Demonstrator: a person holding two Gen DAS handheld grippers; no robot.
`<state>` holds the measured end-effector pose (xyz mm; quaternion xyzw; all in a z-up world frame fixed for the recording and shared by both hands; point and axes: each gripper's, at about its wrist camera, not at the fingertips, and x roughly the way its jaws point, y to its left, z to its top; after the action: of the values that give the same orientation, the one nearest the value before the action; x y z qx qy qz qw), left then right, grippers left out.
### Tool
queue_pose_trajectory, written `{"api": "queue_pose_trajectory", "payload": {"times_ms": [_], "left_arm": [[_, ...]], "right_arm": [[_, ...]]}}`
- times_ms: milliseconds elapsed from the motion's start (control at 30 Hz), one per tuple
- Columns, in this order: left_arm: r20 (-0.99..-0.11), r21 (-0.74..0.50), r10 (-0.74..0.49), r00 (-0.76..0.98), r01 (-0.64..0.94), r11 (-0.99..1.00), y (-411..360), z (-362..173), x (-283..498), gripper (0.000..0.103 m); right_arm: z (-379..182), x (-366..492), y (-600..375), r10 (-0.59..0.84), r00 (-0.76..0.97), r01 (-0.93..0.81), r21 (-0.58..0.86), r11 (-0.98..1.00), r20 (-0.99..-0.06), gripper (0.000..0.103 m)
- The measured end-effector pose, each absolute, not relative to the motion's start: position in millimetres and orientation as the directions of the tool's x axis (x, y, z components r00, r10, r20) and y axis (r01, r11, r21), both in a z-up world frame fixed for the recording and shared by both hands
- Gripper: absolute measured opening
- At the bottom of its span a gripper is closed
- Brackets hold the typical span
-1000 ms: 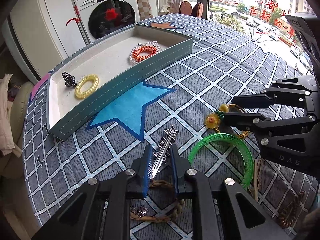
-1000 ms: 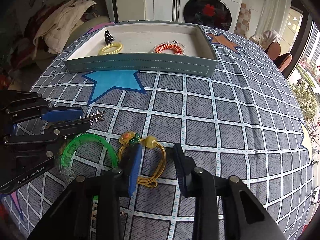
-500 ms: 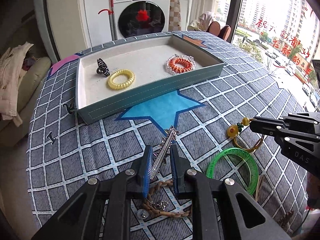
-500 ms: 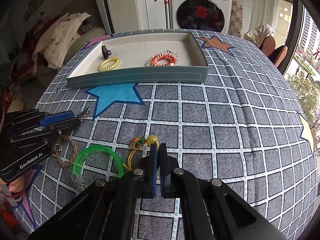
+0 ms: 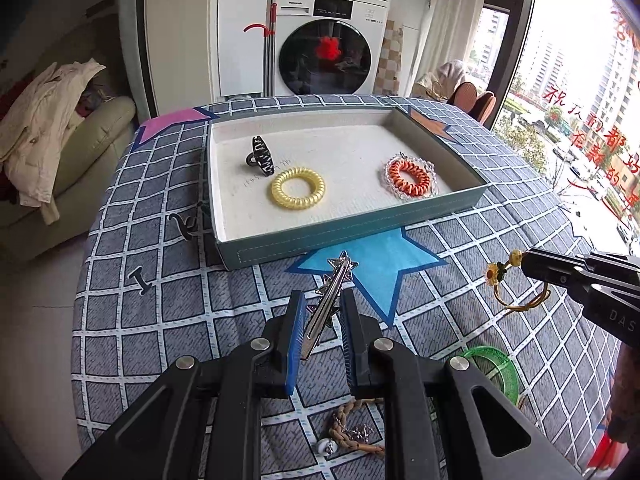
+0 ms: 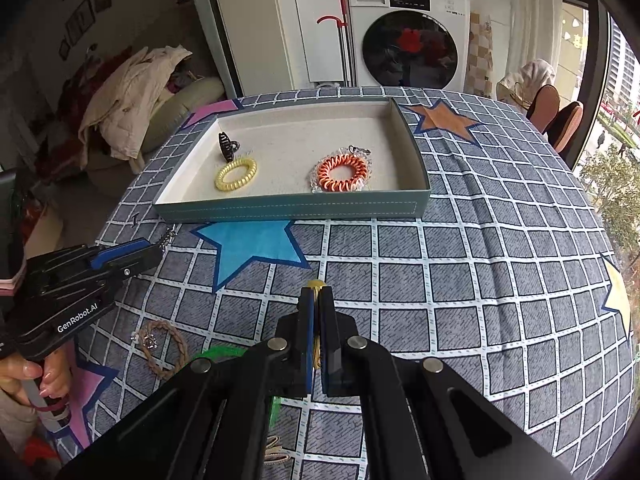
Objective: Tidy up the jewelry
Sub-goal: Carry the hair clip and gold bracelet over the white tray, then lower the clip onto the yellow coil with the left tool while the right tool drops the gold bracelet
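Both grippers are loaded and raised above the grey grid-patterned tablecloth (image 5: pixel 168 320); the step in hand appears to be the carry toward the shallow teal tray with a cream lining (image 5: pixel 352 240). The left gripper (image 5: pixel 320 316) pinches a silver metal hair clip with star ornaments (image 5: pixel 330 300), which slants up and out from between the blue pads. The right gripper (image 6: pixel 317 304) is pressed together on a thin yellow cord bracelet with a sunflower charm and a yellow bead (image 5: pixel 508 280); the loop hangs free below the fingertips. The tray already holds a black claw clip (image 5: pixel 260 156), a yellow spiral hair tie (image 5: pixel 298 188) and an orange spiral hair tie on a clear bead bracelet (image 5: pixel 412 178). The next move calls for advancing each gripper over the near tray wall, lowering onto bare lining, then releasing. A green translucent bangle (image 5: pixel 496 368) and a braided tan bracelet (image 6: pixel 164 348) remain on the cloth.
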<state>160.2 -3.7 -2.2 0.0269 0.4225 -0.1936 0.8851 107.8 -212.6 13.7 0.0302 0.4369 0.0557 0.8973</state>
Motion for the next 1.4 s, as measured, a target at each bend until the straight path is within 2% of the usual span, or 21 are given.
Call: {"api": "queue_pose_trajectory", "payload": {"times_ms": [500, 800, 933, 1400], "left_arm": [[-0.732, -0.119, -0.264, 0.628, 0.264, 0.957, -3.8, 15.0, 227.5, 0.037], [-0.751, -0.061, -0.213, 0.625, 0.257, 0.965, -21.8, 1.8, 262.6, 0.037], [-0.763, -0.052, -0.196, 0.615, 0.244, 0.968, -26.2, -6.4, 274.6, 0.037], [-0.787, 0.075, -0.104, 0.608, 0.262, 0.962, -45.5, -28.1, 281.5, 0.038]], "right_arm": [[46.2, 183.3, -197.2, 0.153, 0.674, -0.122, 0.096, 0.988, -0.723, 0.003], [26.0, 235.2, -202.5, 0.163, 0.651, -0.089, 0.139, 0.986, -0.742, 0.002], [11.8, 251.4, -211.9, 0.117, 0.631, -0.04, 0.118, 0.992, -0.767, 0.002], [-16.7, 258.8, -234.1, 0.038, 0.586, 0.046, 0.08, 0.996, -0.809, 0.003]]}}
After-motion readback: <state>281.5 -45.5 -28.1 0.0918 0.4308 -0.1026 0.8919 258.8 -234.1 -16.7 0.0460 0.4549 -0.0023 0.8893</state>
